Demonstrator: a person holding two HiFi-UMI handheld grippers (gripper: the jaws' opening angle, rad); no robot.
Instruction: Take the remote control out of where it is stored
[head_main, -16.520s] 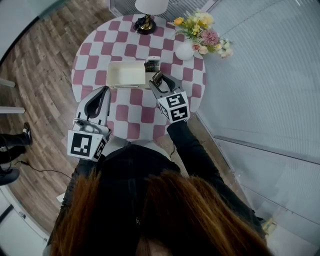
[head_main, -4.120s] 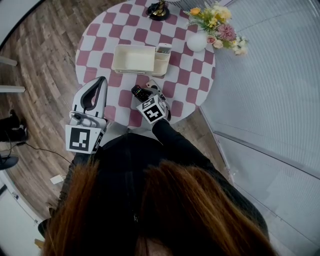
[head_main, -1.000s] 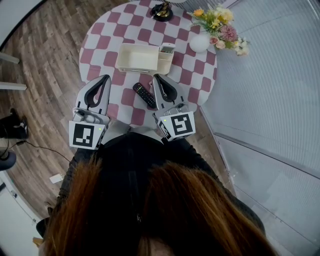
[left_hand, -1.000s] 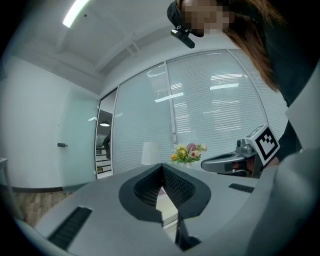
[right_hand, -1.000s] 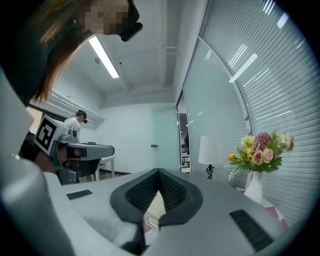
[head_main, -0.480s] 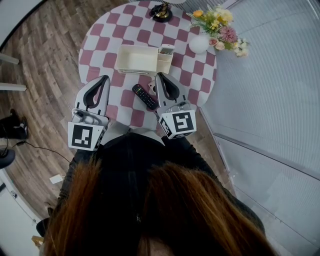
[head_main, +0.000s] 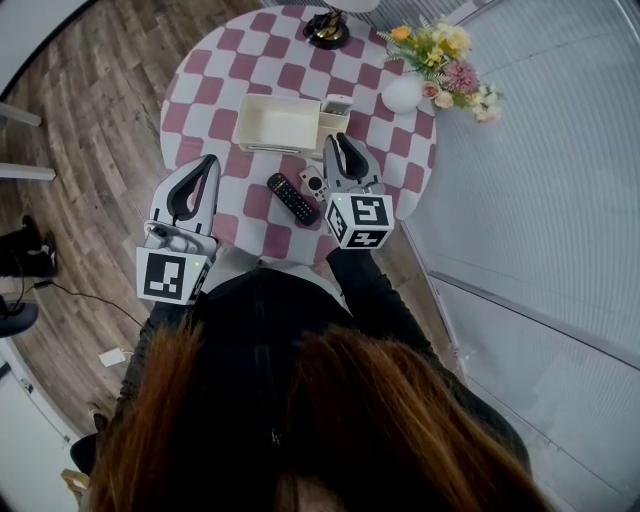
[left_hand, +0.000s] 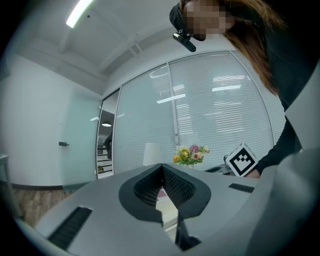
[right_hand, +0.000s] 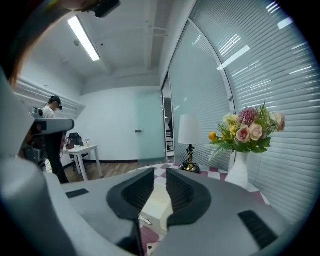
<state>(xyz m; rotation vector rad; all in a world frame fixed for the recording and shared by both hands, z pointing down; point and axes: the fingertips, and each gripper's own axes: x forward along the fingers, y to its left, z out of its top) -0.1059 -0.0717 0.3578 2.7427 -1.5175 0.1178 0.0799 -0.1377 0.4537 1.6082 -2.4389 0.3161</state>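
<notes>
A black remote control lies flat on the checked table, in front of the white storage box. Beside it rests a small white remote-like device. My right gripper hovers just right of both, pointing at the box's side compartment. Its jaws are opening, with a narrow gap and nothing between them; through that gap the right gripper view shows the box. My left gripper hangs over the table's near left edge, shut and empty.
A white vase of flowers stands at the table's far right, and a lamp base at the far edge. A glass wall with blinds runs along the right. Wooden floor surrounds the table on the left.
My right gripper has moved forward toward the box, uncovering the small white device. The black remote and the left gripper have stayed where they were.
</notes>
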